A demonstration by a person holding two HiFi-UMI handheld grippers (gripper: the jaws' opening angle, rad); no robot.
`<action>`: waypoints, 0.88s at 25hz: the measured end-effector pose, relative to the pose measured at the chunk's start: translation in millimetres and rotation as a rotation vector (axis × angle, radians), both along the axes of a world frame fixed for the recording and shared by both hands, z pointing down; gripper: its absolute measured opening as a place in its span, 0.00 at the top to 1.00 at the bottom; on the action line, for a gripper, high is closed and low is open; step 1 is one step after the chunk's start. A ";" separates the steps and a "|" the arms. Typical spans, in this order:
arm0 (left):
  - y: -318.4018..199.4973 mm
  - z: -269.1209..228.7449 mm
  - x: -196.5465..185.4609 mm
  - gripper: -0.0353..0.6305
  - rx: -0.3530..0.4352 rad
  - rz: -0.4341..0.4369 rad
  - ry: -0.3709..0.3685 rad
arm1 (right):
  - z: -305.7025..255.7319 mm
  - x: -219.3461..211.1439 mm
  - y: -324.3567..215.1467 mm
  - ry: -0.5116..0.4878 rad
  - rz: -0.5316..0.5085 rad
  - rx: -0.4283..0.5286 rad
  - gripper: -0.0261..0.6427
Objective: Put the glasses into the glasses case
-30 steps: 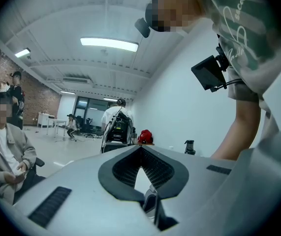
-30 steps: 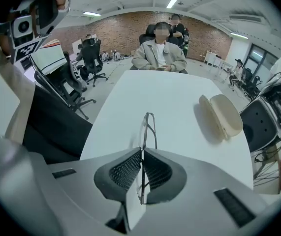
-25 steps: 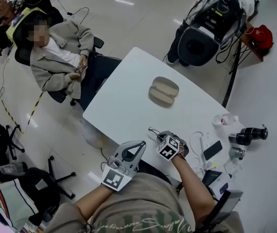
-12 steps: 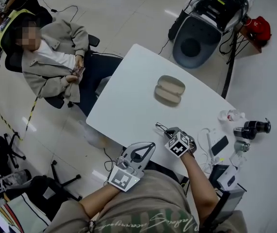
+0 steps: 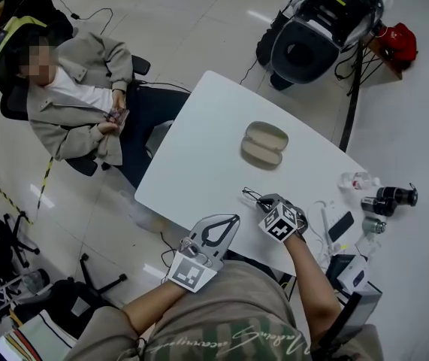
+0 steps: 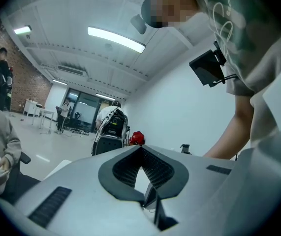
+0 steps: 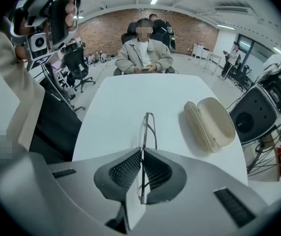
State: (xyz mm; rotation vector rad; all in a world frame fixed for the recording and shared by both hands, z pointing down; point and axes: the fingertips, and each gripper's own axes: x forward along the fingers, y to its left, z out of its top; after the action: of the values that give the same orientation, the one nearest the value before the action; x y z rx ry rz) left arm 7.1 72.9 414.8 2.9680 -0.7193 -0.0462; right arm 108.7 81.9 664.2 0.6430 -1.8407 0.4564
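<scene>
White table on a glossy office floor carried one cream glasses case, lying with both halves spread near the table's far right edge. The glasses were well apart from it at the table's near edge, their thin dark frame pinched edge-on between the jaws of the right gripper. The left gripper was held off the table beyond its near edge, jaws pressed together tip to tip, holding nothing.

White table, 1 unit. On it: 1 beige glasses case, open, toward the far side; 1 white cable and 1 dark phone at the near right end.
</scene>
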 end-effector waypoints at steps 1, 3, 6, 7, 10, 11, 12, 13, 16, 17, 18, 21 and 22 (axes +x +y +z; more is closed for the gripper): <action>-3.1 -0.4 -1.7 0.94 0.007 0.004 -0.001 | -0.5 -1.5 -1.1 -0.001 -0.002 -0.002 0.92; -11.6 1.4 -5.9 0.94 0.016 -0.002 -0.003 | -2.3 -3.8 -4.5 0.000 -0.006 -0.001 0.92; -25.2 15.5 -13.5 0.94 -0.068 -0.040 -0.009 | -5.4 -3.7 -12.5 -0.007 -0.009 0.011 0.92; -28.1 17.4 -14.2 0.94 -0.065 -0.039 -0.021 | -6.7 -2.8 -14.9 -0.015 -0.006 0.017 0.92; -31.3 15.1 -15.2 0.94 -0.026 0.000 -0.053 | -9.4 -1.4 -19.2 -0.036 0.007 0.024 0.92; -32.4 13.2 -16.3 0.94 -0.030 0.007 -0.044 | -9.3 -0.9 -20.2 -0.037 0.010 0.020 0.92; -34.7 11.3 -17.1 0.94 -0.032 0.011 -0.033 | -9.0 0.1 -22.4 -0.035 0.011 0.017 0.92; -37.7 10.1 -17.5 0.94 -0.032 0.013 -0.027 | -8.6 1.1 -25.1 -0.033 0.009 0.014 0.92; -47.7 8.6 -19.3 0.94 -0.015 0.012 -0.034 | -6.5 -1.1 -30.7 -0.034 0.002 0.000 0.92; -51.4 8.5 -19.8 0.94 -0.011 0.010 -0.036 | -5.4 -3.0 -32.2 -0.038 0.002 -0.005 0.92; -54.8 8.5 -19.9 0.94 -0.010 0.010 -0.036 | -4.3 -4.6 -33.4 -0.041 0.001 -0.009 0.92; -61.9 6.8 -19.0 0.94 -0.013 0.020 -0.029 | -4.7 -9.2 -36.9 -0.041 -0.033 -0.004 0.92; -64.5 6.3 -19.5 0.94 -0.016 0.023 -0.029 | -6.5 -10.9 -39.6 -0.038 -0.056 0.012 0.92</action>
State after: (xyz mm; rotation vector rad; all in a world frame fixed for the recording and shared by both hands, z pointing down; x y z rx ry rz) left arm -12.4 8.4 421.2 2.9668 -0.6853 0.0038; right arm 97.9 42.3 657.7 0.5932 -1.8939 0.4229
